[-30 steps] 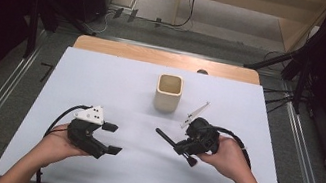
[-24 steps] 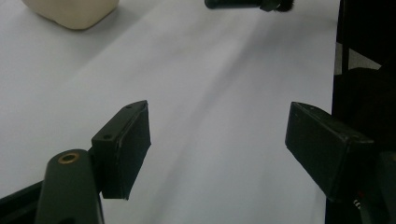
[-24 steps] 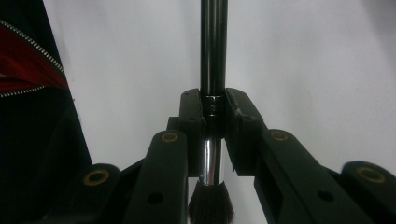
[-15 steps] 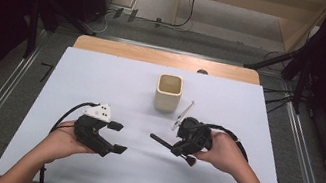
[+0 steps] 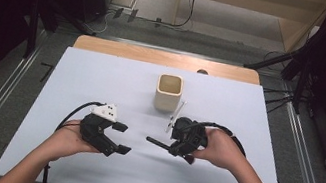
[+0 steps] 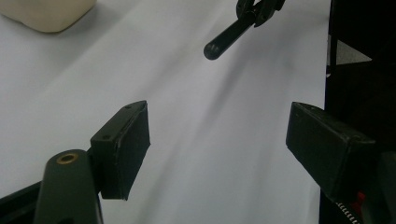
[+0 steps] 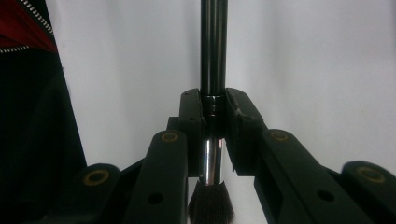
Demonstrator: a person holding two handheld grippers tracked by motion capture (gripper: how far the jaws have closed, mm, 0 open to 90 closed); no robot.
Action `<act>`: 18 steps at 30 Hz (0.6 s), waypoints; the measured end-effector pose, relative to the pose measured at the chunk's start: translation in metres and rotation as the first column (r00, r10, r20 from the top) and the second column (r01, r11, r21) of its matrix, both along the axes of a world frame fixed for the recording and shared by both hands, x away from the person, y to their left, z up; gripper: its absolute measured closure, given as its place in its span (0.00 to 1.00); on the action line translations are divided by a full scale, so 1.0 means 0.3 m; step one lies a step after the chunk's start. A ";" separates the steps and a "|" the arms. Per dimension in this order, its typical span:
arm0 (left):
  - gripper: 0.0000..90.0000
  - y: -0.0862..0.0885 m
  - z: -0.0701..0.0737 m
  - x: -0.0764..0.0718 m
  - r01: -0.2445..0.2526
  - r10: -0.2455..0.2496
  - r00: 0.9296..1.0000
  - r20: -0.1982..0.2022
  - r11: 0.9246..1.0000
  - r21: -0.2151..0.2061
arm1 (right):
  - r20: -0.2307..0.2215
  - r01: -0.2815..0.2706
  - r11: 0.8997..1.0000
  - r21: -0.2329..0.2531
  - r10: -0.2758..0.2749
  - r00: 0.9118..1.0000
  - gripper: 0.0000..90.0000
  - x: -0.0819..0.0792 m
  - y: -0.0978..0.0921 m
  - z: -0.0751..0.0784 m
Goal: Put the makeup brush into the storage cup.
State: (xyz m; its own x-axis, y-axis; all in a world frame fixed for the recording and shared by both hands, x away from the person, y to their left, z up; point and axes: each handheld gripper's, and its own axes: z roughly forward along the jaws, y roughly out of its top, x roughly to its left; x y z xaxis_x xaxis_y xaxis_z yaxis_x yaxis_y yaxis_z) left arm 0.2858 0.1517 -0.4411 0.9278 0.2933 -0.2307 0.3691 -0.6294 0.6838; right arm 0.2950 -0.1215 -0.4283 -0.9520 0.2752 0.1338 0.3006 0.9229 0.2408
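Observation:
My right gripper (image 5: pixel 177 148) is shut on a black makeup brush (image 5: pixel 158 143) at the metal ferrule. The handle points left across the white table and the bristles (image 5: pixel 188 160) stick out toward the person. In the right gripper view the gripper (image 7: pixel 214 108) clamps the brush (image 7: pixel 214 51) and the dark bristles (image 7: pixel 211 205) hang below the jaws. My left gripper (image 5: pixel 121 138) stands open and holds nothing, a short gap left of the handle tip. In the left gripper view the gripper (image 6: pixel 224 140) faces the handle tip (image 6: pixel 224 39).
A cream square cup (image 5: pixel 169 92) stands upright at the table's middle, beyond both grippers; its corner shows in the left gripper view (image 6: pixel 46 14). A thin white stick (image 5: pixel 176 115) lies just right of it, by my right gripper. Bare white tabletop (image 5: pixel 103 76) surrounds them.
My right gripper has shifted left with the brush, bringing the handle tip closer to the left gripper. The left gripper has edged right and slightly forward. The white stick has moved left too.

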 end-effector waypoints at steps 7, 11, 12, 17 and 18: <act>0.26 -0.022 0.003 0.006 0.010 -0.010 1.000 -0.007 1.000 0.005 | 0.018 -0.047 0.998 -0.032 0.048 0.999 0.88 -0.002 0.030 0.004; 0.26 -0.039 -0.001 0.012 0.016 -0.016 1.000 -0.017 1.000 0.012 | 0.029 -0.065 0.997 -0.031 0.066 0.997 0.88 -0.003 0.044 0.012; 0.26 -0.044 -0.002 0.013 0.020 -0.020 1.000 -0.023 1.000 0.016 | 0.027 -0.070 0.997 -0.035 0.071 0.997 0.88 -0.002 0.048 0.013; 0.27 -0.069 -0.012 0.020 0.040 -0.039 0.998 -0.050 0.999 0.026 | 0.029 -0.086 0.995 -0.053 0.087 0.996 0.88 -0.003 0.066 0.011; 0.28 -0.076 -0.014 0.022 0.043 -0.041 0.998 -0.055 0.999 0.023 | 0.035 -0.106 0.993 -0.053 0.108 0.994 0.88 -0.004 0.074 0.009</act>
